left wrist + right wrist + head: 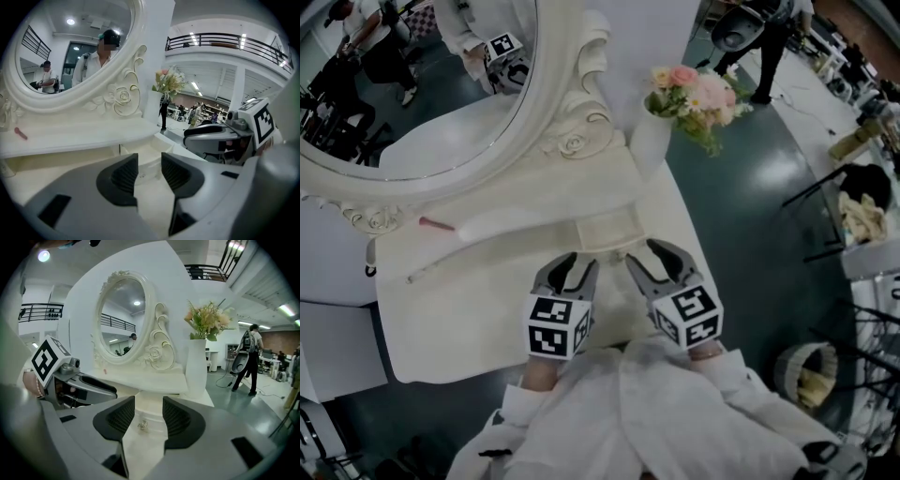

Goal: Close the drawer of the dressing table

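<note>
The left gripper (577,266) and right gripper (651,259) hovered side by side, jaws released and empty. Just beyond, the small white open drawer (606,231) jutted over the white counter (459,309) towards them, its little metal knob (143,426) straight ahead of the right jaws.
</note>
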The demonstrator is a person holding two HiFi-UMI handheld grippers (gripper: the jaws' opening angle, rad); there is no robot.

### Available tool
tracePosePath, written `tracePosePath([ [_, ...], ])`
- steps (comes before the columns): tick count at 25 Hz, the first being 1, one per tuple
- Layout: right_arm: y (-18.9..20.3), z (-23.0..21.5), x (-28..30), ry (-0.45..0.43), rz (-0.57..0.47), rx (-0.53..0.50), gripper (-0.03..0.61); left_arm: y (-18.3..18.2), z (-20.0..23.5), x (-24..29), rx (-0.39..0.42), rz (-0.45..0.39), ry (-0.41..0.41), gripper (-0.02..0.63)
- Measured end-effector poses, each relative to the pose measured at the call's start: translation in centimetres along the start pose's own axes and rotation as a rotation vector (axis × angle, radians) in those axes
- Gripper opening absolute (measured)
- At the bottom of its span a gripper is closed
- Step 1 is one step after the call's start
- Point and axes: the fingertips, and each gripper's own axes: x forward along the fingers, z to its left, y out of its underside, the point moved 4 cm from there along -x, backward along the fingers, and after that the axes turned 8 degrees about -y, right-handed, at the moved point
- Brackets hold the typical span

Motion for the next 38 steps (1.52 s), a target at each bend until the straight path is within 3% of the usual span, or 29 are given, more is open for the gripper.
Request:
tracePosePath([
  [11, 1.3, -1.4, 0.1, -0.012, 0.096, -0.036, 0.187, 0.7, 0.4, 0.9, 0.028, 0.013, -0.034, 0.182],
  [23, 3.0, -4.6, 1.3, -0.048, 0.169, -0.068, 0.193, 2.2, 1.2, 2.6, 0.077, 0.089, -0.083, 0.19],
  [31, 3.3, -5.3, 2.4, -0.1, 0.195, -0.068, 0.197, 3.3, 1.5, 3.7, 0.163, 0.154, -0.084, 0.19],
  [38, 4.9, -5.9, 3.0, -0.138, 0.267, -0.097, 0.209, 4.2, 1.6, 4.9, 0.164, 0.176, -0.059, 0.189],
])
